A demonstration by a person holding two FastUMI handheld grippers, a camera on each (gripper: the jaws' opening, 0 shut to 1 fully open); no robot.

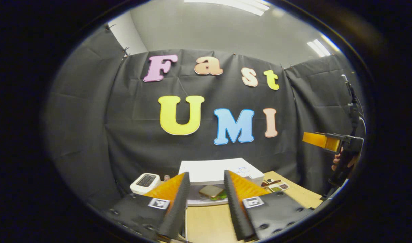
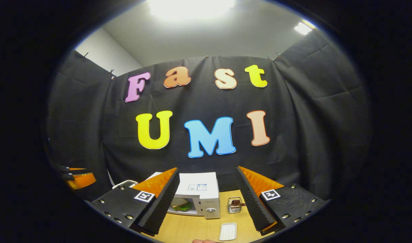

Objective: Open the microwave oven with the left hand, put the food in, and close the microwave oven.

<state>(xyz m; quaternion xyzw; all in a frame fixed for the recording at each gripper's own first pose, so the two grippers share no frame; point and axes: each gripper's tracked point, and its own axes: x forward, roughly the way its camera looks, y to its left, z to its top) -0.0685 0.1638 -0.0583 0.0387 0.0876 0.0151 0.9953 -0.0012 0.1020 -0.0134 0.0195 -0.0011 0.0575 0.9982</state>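
On microwave (image 2: pixel 199 194) top: sticker (image 2: pixel 197 187) (print unreadable)

- The microwave (image 2: pixel 199 197) carries a white sticker (image 2: pixel 197 187) on top; its print is too small to read.
- Square black-and-white code tags (image 2: pixel 144 196) sit on the gripper fingers.

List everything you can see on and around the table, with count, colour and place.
microwave: one, white, back of the table
sandwich: one, bread with green filling, seen at the microwave's front
toaster: one, white, left of the microwave
table: one, light wood
small tray: one, white, near table edge
wire basket: one, metal, right of the microwave
snack tray: one, white, mixed contents, right of the microwave
left tool: one, black and orange, open
right tool: one, black and orange, open
hand: one, holding the right tool
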